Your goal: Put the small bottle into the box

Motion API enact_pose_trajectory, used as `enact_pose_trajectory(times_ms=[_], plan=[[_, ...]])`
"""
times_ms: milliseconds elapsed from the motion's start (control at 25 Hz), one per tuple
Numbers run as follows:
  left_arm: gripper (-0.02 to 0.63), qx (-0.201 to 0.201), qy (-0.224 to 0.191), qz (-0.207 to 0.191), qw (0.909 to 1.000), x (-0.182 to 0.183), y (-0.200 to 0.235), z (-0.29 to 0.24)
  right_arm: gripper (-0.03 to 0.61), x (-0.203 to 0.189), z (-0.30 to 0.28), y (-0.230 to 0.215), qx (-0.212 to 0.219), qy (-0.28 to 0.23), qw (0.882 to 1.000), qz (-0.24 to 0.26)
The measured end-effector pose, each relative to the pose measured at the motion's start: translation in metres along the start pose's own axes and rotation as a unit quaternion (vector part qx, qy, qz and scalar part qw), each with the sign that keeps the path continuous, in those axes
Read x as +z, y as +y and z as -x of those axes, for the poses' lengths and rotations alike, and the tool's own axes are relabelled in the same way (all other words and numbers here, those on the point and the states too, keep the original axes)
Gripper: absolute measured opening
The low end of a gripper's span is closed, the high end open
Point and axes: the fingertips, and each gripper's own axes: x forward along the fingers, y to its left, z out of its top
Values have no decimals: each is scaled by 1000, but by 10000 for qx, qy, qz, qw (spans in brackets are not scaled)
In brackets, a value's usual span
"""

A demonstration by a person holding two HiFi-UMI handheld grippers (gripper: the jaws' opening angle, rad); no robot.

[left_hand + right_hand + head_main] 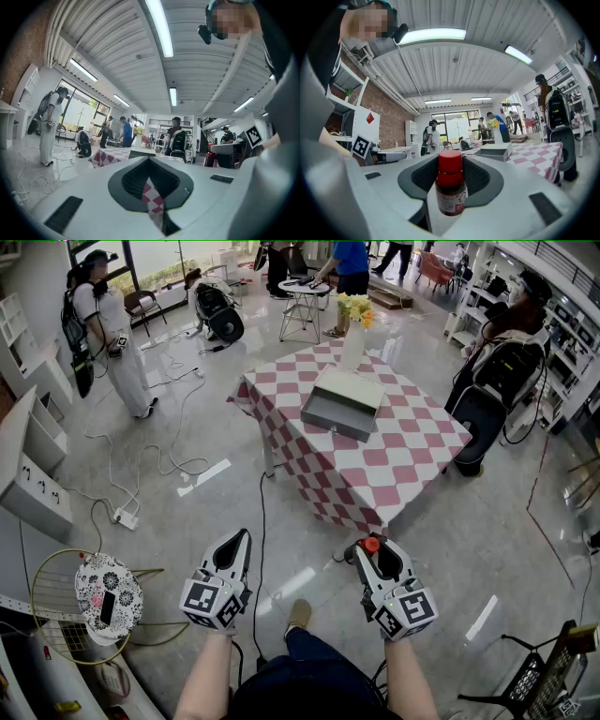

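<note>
The small bottle (371,544), brown with a red cap and a white label, stands upright between the jaws of my right gripper (372,549), which is shut on it. In the right gripper view the small bottle (451,187) fills the middle, with the dark pads (480,178) pressing its sides. My left gripper (240,538) is held beside it, jaws together and empty; its tips (150,161) meet in the left gripper view. The grey open box (343,401) lies on the red-and-white checked table (394,470), well ahead of both grippers. The box (494,151) also shows far off in the right gripper view.
A white vase of yellow flowers (353,334) stands behind the box. A person with a black backpack (502,371) stands at the table's right. Cables and a power strip (125,517) lie on the floor at left, near a wire stool (108,596). White shelves (33,465) line the left.
</note>
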Motion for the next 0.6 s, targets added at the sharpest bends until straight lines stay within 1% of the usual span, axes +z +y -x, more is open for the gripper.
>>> enact_pose_trajectory(times_ms=[320, 600], plan=[[2, -130, 38, -20, 9999, 3, 22, -83, 158, 1, -67, -47, 74, 105, 9999, -51], [2, -382, 159, -110, 9991, 7, 34, -154, 160, 6, -113, -93, -66, 50, 9998, -167]])
